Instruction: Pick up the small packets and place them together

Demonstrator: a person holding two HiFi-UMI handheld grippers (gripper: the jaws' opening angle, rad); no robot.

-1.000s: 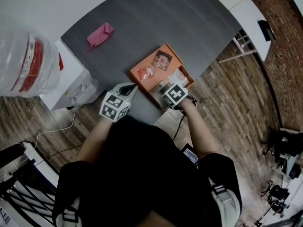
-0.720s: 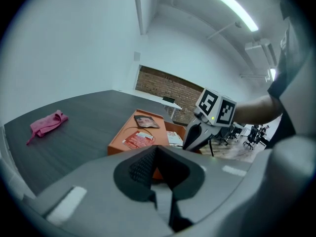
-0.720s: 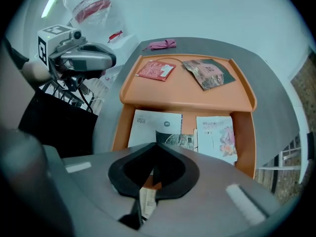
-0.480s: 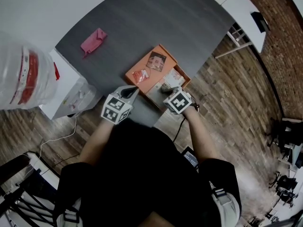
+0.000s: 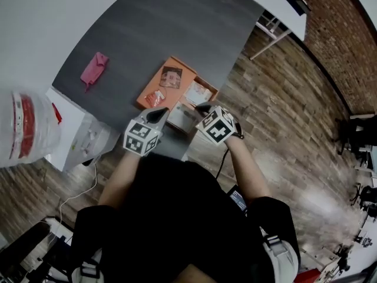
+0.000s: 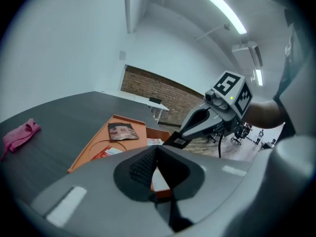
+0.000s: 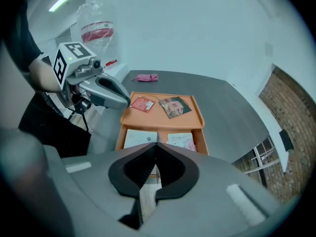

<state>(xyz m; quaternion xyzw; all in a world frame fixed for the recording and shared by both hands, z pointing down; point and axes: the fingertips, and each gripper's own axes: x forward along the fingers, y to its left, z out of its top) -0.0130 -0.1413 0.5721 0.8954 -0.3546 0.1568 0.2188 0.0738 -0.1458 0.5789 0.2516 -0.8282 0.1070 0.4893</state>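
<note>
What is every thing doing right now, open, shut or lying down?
left gripper: shut, nothing held
right gripper: shut, nothing seen between jaws
red packet: flat on orange tray
dark packet: flat on the tray
white packet: flat in tray compartment
pink cloth: crumpled on table

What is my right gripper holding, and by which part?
Cannot be told: the right gripper is shut above the orange tray, and something dark at its tip may be a pinched packet.
</note>
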